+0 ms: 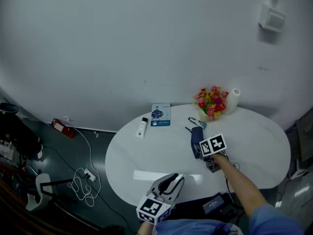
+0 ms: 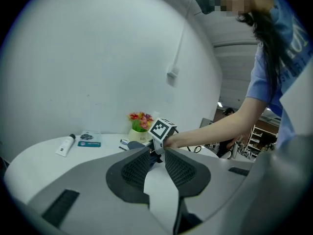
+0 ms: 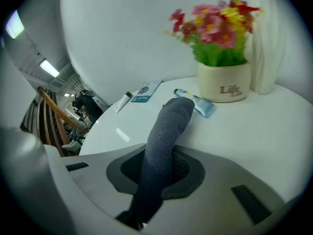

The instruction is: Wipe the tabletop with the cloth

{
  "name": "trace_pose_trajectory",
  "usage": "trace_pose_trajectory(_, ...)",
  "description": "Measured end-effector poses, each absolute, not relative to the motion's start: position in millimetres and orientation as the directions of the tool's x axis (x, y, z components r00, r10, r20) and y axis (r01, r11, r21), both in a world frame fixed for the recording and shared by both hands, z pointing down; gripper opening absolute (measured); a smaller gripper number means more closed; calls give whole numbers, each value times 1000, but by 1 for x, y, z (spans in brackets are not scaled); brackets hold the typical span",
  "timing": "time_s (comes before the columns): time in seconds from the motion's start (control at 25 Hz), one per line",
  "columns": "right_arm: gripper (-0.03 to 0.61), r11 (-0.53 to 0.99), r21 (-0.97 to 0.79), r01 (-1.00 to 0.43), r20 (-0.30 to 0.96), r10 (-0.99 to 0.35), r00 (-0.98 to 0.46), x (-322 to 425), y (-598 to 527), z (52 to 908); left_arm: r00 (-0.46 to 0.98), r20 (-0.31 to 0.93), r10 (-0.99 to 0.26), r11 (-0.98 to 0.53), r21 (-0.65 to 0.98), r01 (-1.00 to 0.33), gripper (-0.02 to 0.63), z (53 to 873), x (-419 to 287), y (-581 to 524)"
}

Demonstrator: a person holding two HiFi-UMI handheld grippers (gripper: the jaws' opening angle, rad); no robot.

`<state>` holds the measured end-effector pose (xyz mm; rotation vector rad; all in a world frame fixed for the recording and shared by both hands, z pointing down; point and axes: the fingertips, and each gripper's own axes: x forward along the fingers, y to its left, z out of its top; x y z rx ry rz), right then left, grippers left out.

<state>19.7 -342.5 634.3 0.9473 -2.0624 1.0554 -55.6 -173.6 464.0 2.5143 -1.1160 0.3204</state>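
Cloth (image 3: 166,131), a dark grey knit piece, is clamped between the jaws of the right gripper (image 1: 203,153). It arches forward out of them, and its far end comes down on the white oval table (image 1: 254,141), right of the table's middle.

At the table's left, near the far edge, lies a white tube (image 1: 142,127) with a dark cap. Just right of it is a flat blue packet (image 1: 160,115). The left gripper (image 2: 157,155) hangs over the near edge with its jaws a narrow gap apart and nothing between them. Its pads point toward the right gripper's marker cube (image 2: 162,129).

A small blue-and-white tube (image 3: 203,105) lies just beside the cloth's far end. Behind it stands a cream pot (image 3: 224,84) of red, pink and yellow flowers. A white paper roll (image 3: 264,43) stands upright just right of the pot.
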Motion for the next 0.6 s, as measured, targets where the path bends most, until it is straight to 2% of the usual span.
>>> trace_pose_trajectory(0.28, 66, 297, -347, -889, 807, -388, -445, 182, -362, 639, 740, 362, -567, -703, 256, -664, 92, 475, 54, -185)
trace_pose_trajectory(0.6, 66, 124, -284, -951, 833, -458, -309, 345, -368, 645, 762, 381, -524, -731, 257, -632, 92, 481, 117, -192)
